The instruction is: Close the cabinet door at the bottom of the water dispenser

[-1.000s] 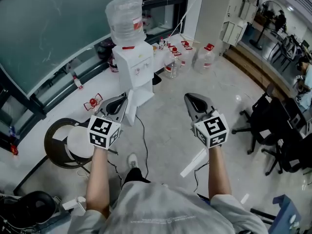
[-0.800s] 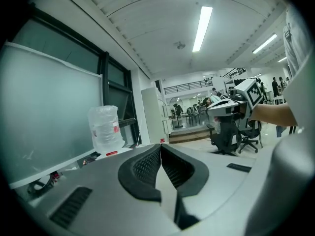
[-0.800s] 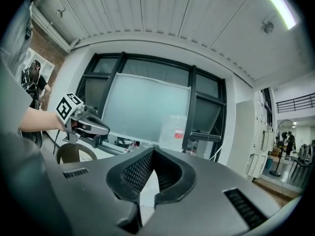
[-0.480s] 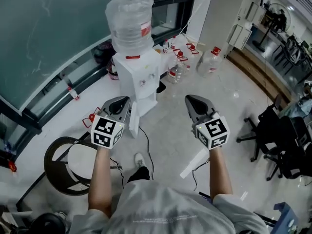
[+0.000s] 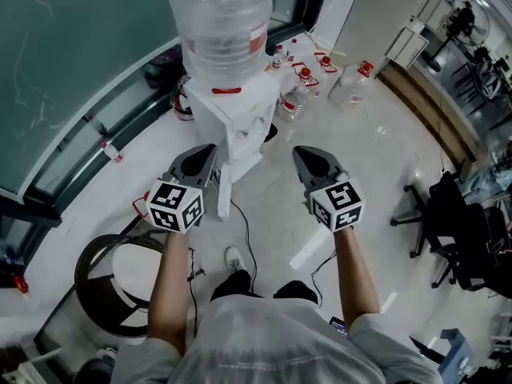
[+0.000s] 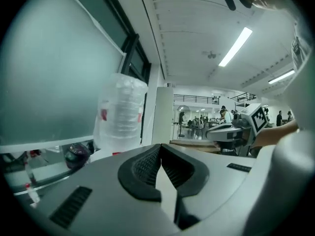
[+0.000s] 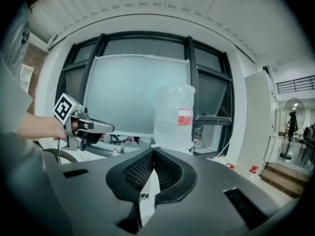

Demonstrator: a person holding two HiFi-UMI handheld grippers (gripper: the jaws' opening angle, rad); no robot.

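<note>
The white water dispenser (image 5: 234, 117) stands straight ahead with a clear bottle (image 5: 222, 21) on top. Its bottom cabinet door (image 5: 225, 189) hangs open as a white panel swung out toward me. My left gripper (image 5: 210, 150) is shut and empty, close beside the door's left face; whether they touch I cannot tell. My right gripper (image 5: 299, 153) is shut and empty, over the floor to the right of the dispenser. The left gripper view shows the bottle (image 6: 120, 114) and the right gripper (image 6: 235, 130). The right gripper view shows the bottle (image 7: 174, 116) and the left gripper (image 7: 93, 127).
Several red-capped water jugs (image 5: 310, 86) stand on the floor behind the dispenser. A round black stool (image 5: 112, 274) is at my left and black office chairs (image 5: 456, 230) at the right. A cable (image 5: 244, 232) and a white strip (image 5: 308, 249) lie on the floor.
Both grippers have moved forward and a little down toward the dispenser, which now fills more of the head view. The left gripper has come up beside the open door.
</note>
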